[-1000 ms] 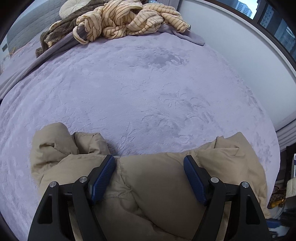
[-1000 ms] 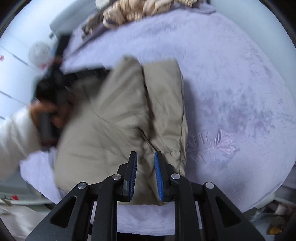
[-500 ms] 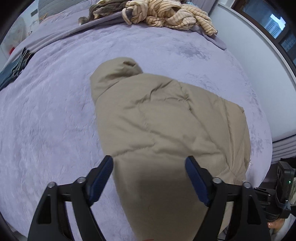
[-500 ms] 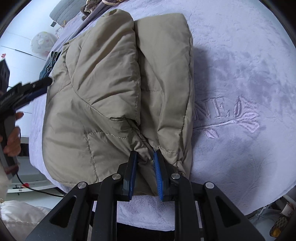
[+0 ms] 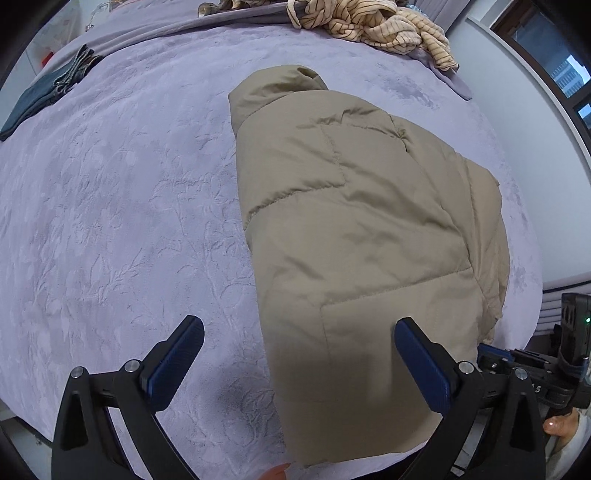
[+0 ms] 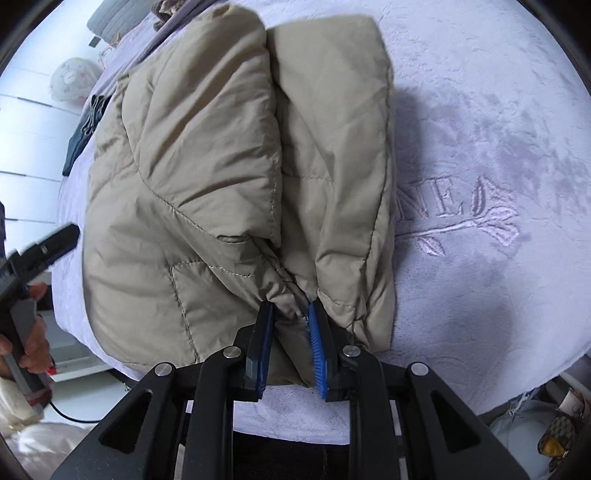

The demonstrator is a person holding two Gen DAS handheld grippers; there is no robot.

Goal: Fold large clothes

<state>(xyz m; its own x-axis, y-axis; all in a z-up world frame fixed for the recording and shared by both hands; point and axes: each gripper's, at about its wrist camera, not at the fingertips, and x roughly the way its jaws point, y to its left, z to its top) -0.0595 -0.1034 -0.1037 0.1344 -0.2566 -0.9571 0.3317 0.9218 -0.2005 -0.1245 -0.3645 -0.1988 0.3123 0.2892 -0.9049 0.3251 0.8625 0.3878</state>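
Right wrist view shows the right gripper (image 6: pixel 290 332) at the near hem of the folded tan jacket (image 6: pixel 229 158), jaws easing open with gathered fabric between the pads. The jacket's long axis runs away from that hem across the bed (image 5: pixel 110 221). The left gripper (image 5: pixel 295 365) hovers over the hem's left corner, jaws spreading wide, holding nothing.

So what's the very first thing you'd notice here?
The big puffy tan jacket, folded over and lying on the purple blanket that covers the bed. The right tool has a bunched bit of its near edge between its blue pads, jaws just opening, while the left tool gapes wide above it. A striped yellow heap sits at the far end.
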